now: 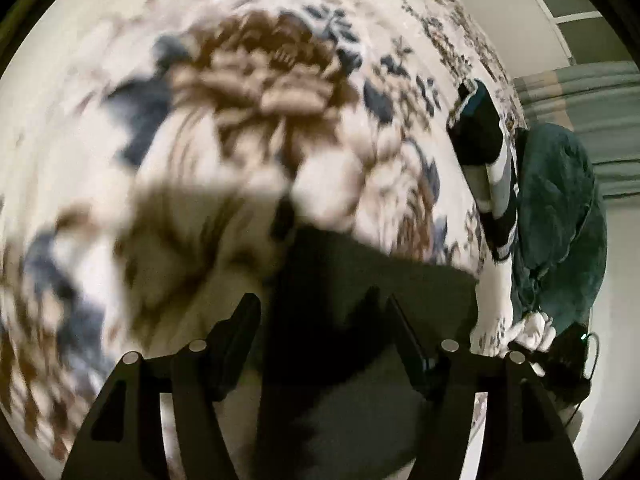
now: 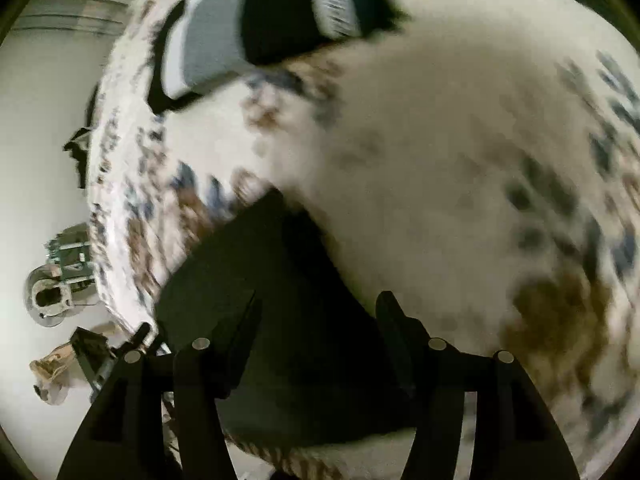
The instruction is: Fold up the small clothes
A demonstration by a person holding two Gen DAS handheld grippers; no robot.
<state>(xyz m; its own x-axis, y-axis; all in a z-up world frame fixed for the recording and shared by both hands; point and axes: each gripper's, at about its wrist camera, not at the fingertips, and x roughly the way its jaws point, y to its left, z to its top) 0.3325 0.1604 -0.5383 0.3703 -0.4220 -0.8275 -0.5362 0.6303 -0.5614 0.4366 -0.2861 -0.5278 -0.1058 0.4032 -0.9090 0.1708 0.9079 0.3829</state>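
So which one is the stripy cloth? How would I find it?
Look at the flowery bedspread. Near its edge lies a folded stripy cloth. It has broad black, grey and white bands, unlike the plain dark cloth between the tongs.

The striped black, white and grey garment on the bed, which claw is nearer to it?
Likely right, though blur limits certainty. The striped garment fills the top of the right wrist view, just ahead of the right claw. From the left claw it lies smaller, off toward the bed's far right edge.
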